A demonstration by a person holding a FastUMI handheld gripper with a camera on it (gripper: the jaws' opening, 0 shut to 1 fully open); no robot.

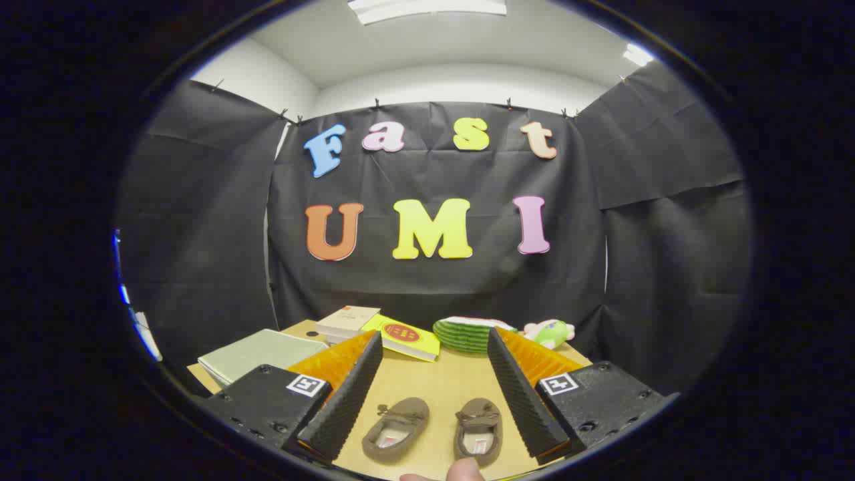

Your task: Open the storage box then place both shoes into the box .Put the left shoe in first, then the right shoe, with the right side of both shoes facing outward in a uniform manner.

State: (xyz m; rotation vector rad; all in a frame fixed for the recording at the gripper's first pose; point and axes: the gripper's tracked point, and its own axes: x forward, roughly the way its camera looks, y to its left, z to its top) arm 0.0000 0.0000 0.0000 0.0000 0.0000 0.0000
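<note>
I count two brown shoes (pixel 396 428) (pixel 479 429), three books (pixel 262 355) (pixel 347 321) (pixel 403 337), one striped green cushion (pixel 467 333) and one plush toy (pixel 550 332).

Two brown fabric slippers (pixel 433 427) lie between the wide-apart jaws; bare wooden bench (pixel 454 377) stretches beyond toward stacked paperback books (pixel 377 329).
</note>
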